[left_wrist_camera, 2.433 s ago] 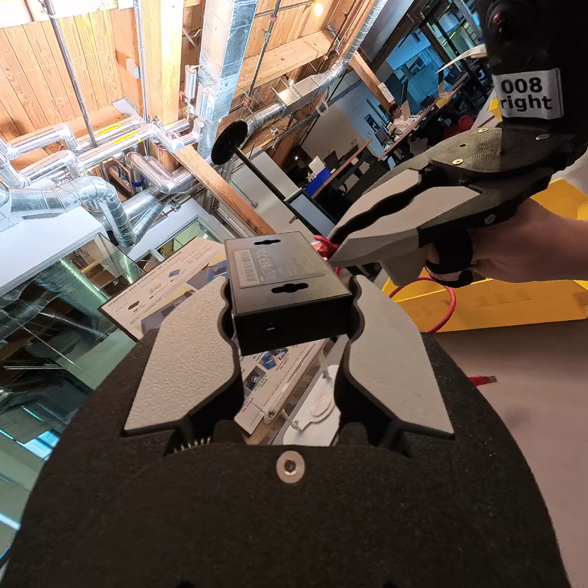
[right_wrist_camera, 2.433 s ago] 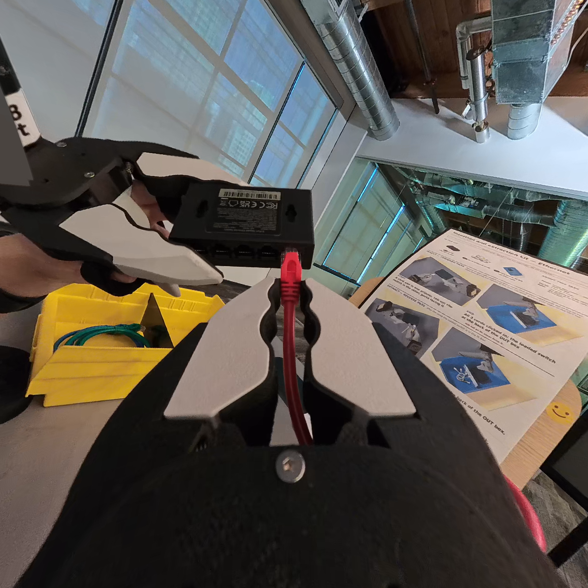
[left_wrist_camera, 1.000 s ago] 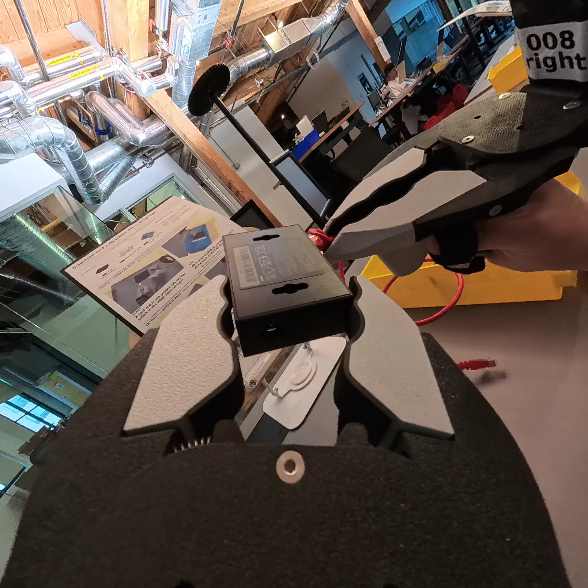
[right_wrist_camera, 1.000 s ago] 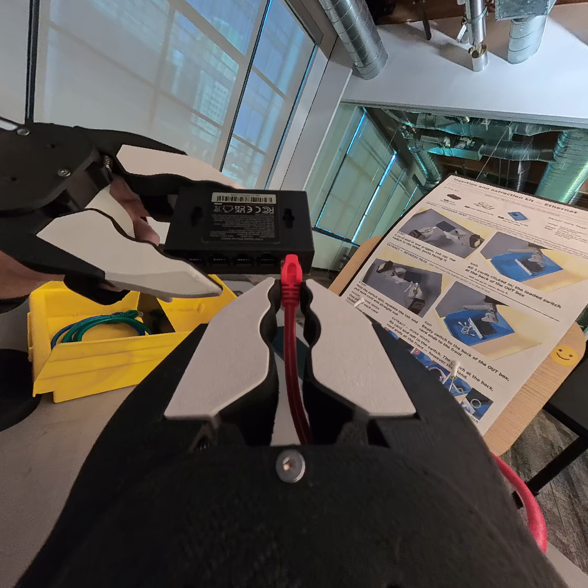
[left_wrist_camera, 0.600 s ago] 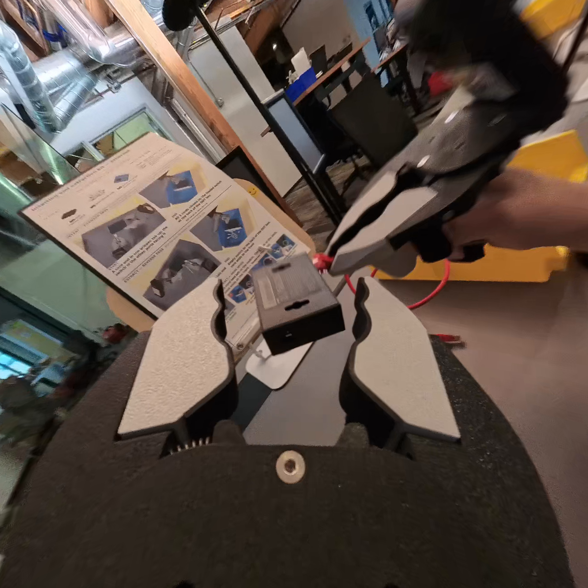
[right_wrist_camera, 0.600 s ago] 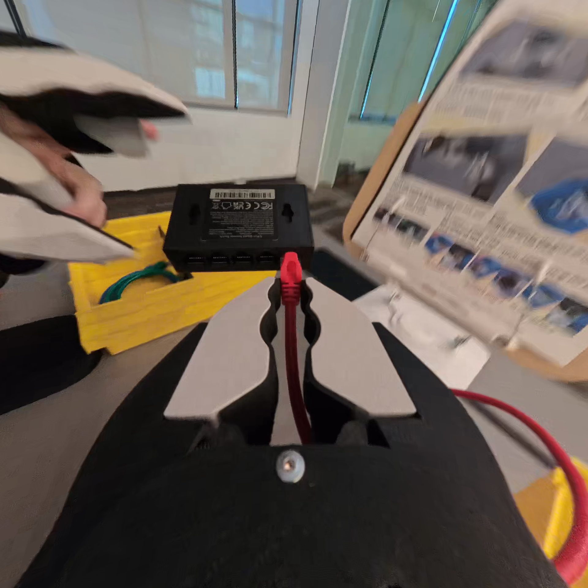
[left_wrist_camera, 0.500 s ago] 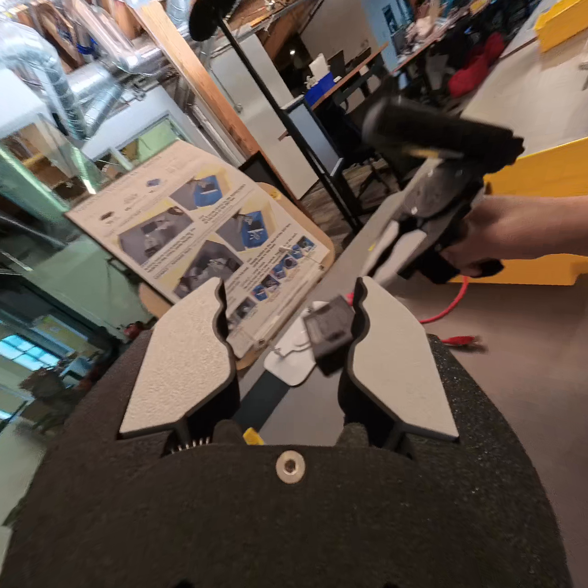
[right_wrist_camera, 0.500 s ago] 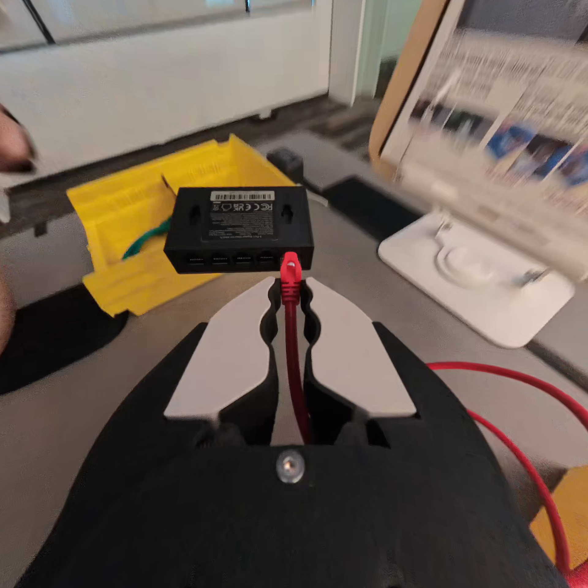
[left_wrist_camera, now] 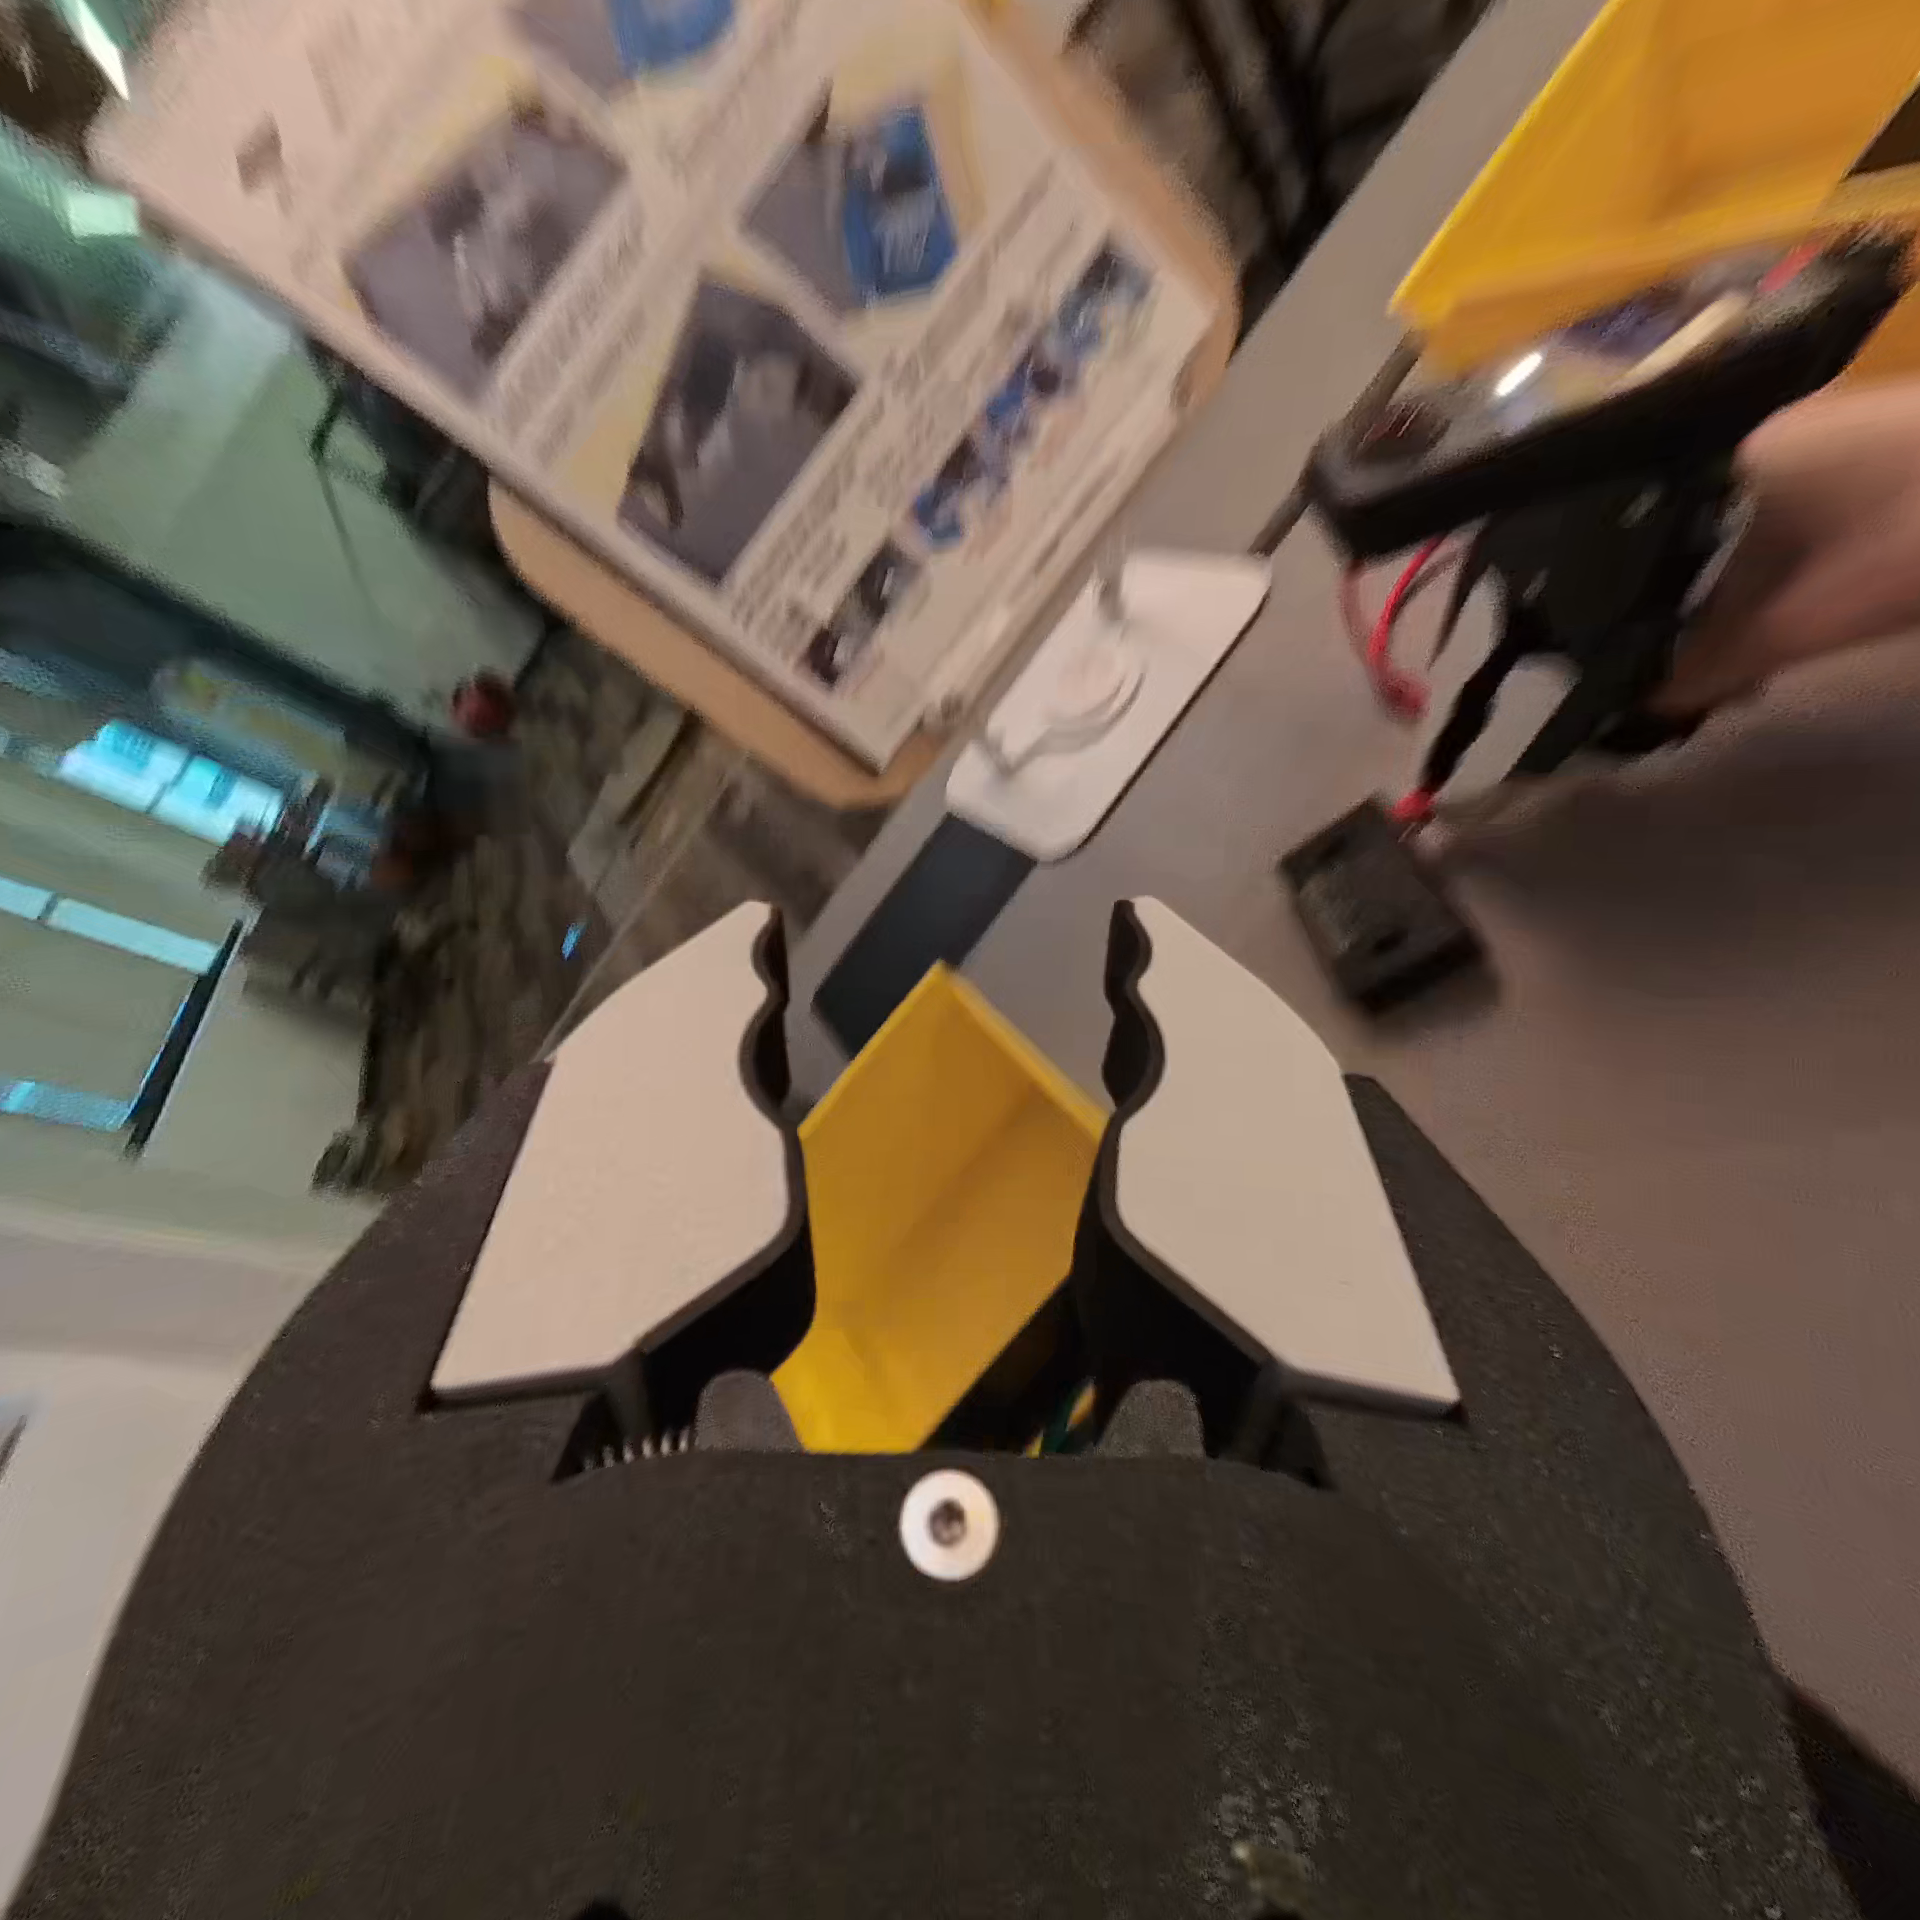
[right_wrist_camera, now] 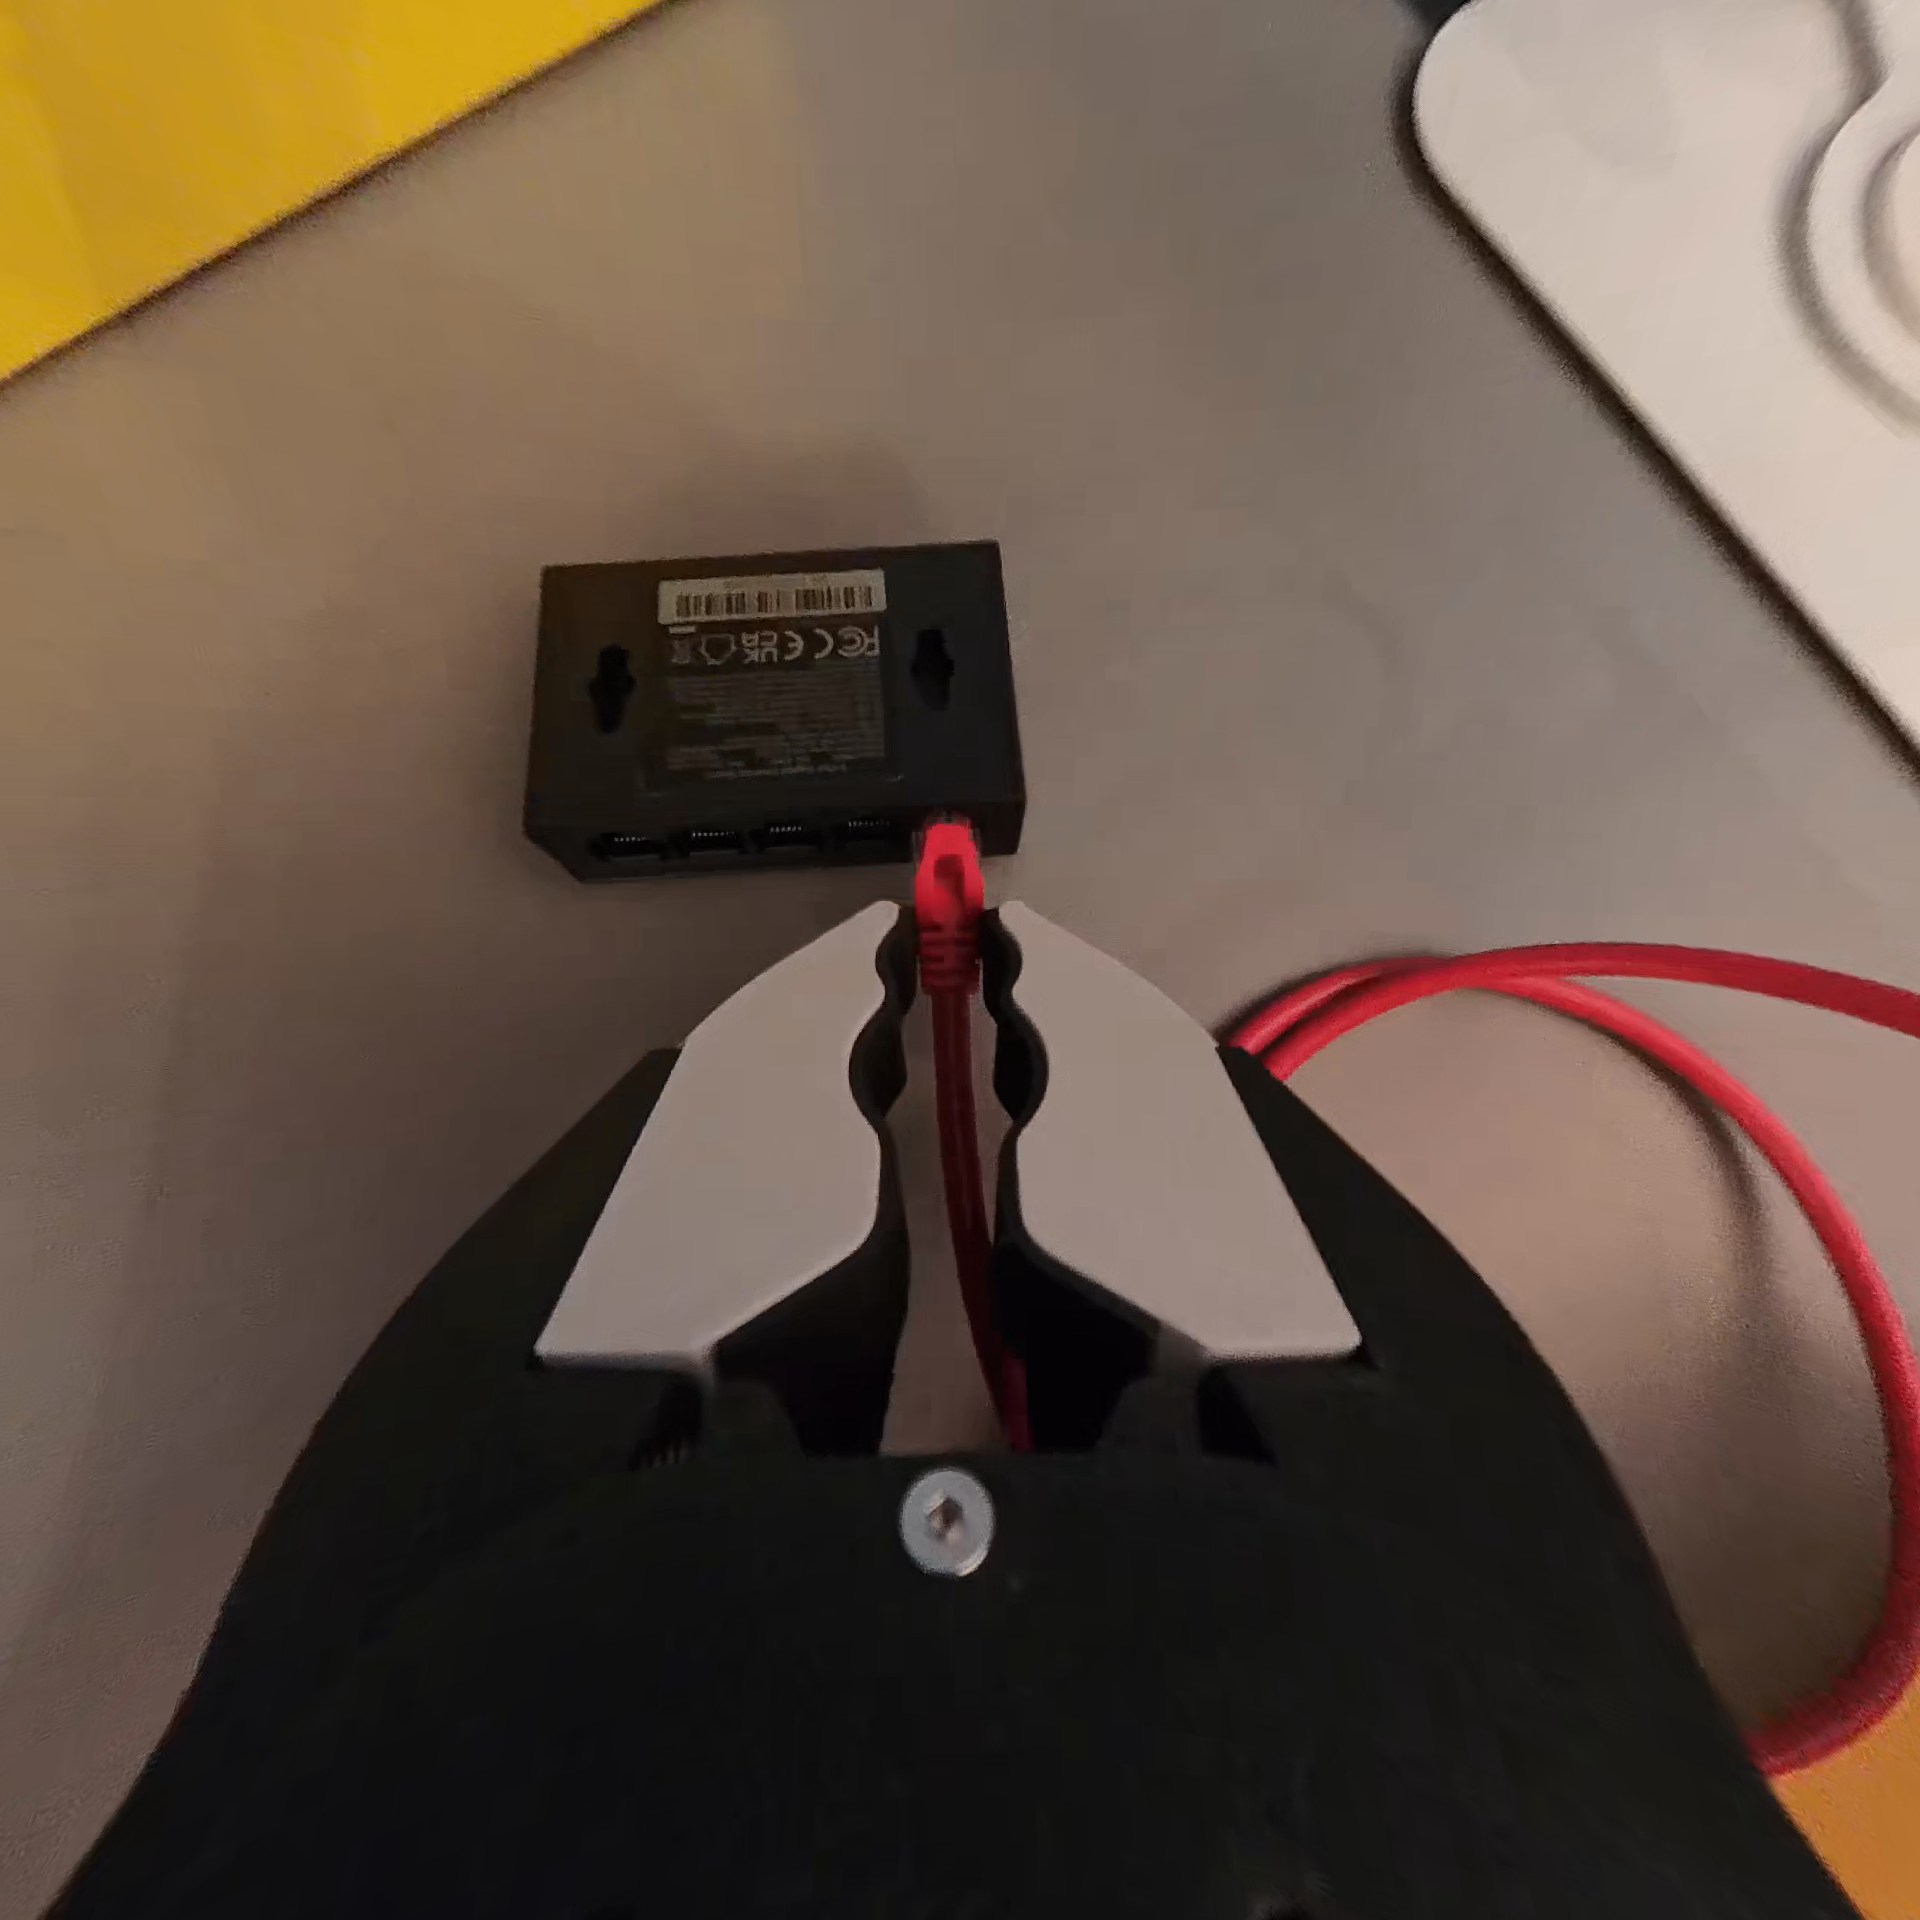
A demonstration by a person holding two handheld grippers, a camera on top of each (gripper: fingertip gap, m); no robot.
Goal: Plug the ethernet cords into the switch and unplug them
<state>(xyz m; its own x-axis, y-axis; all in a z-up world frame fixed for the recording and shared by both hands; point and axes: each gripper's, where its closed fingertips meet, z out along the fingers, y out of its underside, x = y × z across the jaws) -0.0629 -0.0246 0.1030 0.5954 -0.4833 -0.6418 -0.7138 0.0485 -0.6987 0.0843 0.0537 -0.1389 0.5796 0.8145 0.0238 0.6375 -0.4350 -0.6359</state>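
Switch: the black switch [right_wrist_camera: 774,712] lies label side up on the grey table [right_wrist_camera: 312,935], well clear of both yellow bins.
Red cord: the red ethernet cord [right_wrist_camera: 951,914] has its plug in the rightmost port; its slack loops away to the right.
Right gripper: the right gripper [right_wrist_camera: 948,914] is clamped on the red cord just behind the plug.
Left gripper: the left gripper [left_wrist_camera: 943,920] stands apart and empty (a yellow bin [left_wrist_camera: 935,1195] shows between its fingers).
Background: an instruction board [left_wrist_camera: 665,343] on a white stand, blurred; the table probably continues beneath it.
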